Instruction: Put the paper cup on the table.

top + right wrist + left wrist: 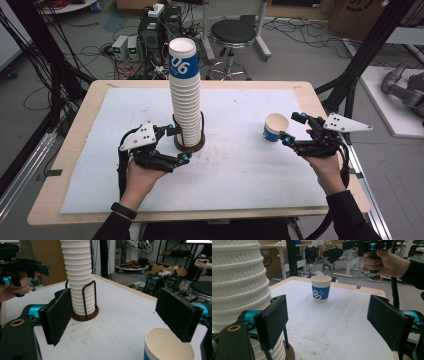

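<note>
A tall stack of white paper cups [184, 95], the top one with a blue band, stands in a wire holder on a round brown base [190, 146] at the table's middle. My left gripper [179, 144] is open at the foot of the stack; in the left gripper view [328, 312] the stack [237, 285] lies outside its left jaw, with nothing between the jaws. A single blue-banded cup [275, 127] stands upright to the right. My right gripper [291, 127] is open just right of that cup; the cup [170, 350] sits below its right jaw [115, 307], ungripped.
A white mat [240, 170] covers the wooden table [80, 125]. Beyond the far edge stand a black stool [232, 35] and electronics boxes with cables [155, 35]. Black frame posts [360, 60] rise at both sides.
</note>
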Demonstrator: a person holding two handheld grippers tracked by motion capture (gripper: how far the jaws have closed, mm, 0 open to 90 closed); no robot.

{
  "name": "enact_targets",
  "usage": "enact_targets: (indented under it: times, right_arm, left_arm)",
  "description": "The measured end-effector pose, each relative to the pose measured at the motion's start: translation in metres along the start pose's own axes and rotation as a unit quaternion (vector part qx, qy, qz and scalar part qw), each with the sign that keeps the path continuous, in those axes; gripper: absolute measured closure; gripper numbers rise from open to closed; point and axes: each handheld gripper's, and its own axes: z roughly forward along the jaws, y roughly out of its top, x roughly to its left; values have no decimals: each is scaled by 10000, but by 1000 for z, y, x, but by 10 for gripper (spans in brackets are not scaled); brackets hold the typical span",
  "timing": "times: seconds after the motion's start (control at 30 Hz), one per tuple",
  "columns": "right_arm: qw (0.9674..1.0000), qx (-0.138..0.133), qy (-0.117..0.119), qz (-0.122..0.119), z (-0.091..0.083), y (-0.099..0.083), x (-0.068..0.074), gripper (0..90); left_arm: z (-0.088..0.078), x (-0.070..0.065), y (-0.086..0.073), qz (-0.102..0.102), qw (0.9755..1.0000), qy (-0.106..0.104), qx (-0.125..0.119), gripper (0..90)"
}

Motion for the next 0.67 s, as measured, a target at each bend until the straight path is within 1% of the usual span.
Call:
enact_targets:
  times: [0.13, 0.23, 0.37, 0.67]
  right_arm:
    - [10000, -33, 7, -33, -2, 1, 0, 150]
    - [10000, 15, 24, -40, -1, 0, 0, 150]
    - [10000, 78, 46, -33, 1, -2, 0, 150]
    - [10000, 68, 33, -27, 1, -3, -2, 149]
  left_arm:
    - [-2, 1, 1, -16, 10000, -2, -43, 170]
    - [-3, 2, 3, -27, 10000, 0, -76, 170]
    - [-5, 3, 3, -34, 10000, 14, -71, 170]
    - [-6, 2, 0, -41, 10000, 33, 3, 170]
